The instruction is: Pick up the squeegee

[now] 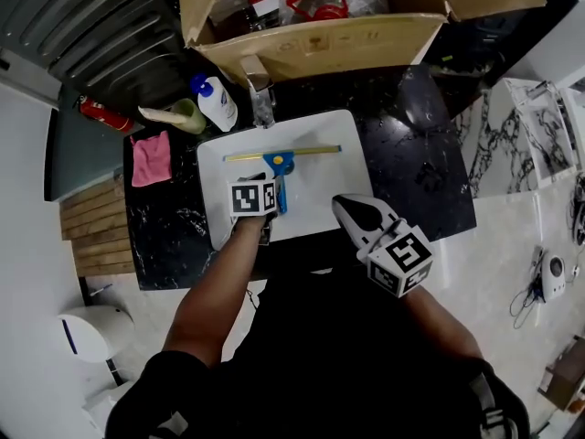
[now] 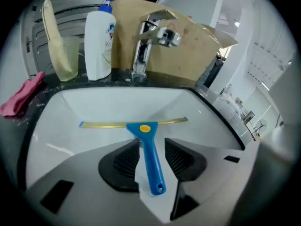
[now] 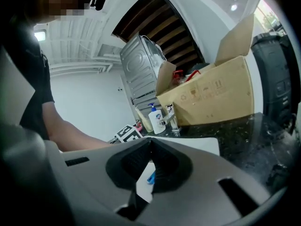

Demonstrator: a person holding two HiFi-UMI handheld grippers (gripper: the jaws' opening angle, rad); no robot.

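The squeegee (image 1: 279, 167) lies flat in the white sink (image 1: 347, 167), its yellow blade across the basin and its blue handle pointing toward me. In the left gripper view the handle (image 2: 151, 160) runs between the two black pads of my left gripper (image 2: 152, 157), with a small gap on each side. The blade (image 2: 108, 125) lies just beyond the fingertips. From the head view, the left gripper (image 1: 274, 207) hangs over the handle's end. My right gripper (image 1: 340, 204) hovers at the sink's near right edge, and the right gripper view shows its jaws (image 3: 150, 142) shut on nothing.
A chrome faucet (image 1: 260, 99) stands at the sink's far rim, with a white soap bottle (image 1: 218, 101) and a cup (image 1: 183, 115) to its left. Behind them sits an open cardboard box (image 1: 320, 44). A pink cloth (image 1: 152, 158) lies on the black counter (image 1: 411, 154).
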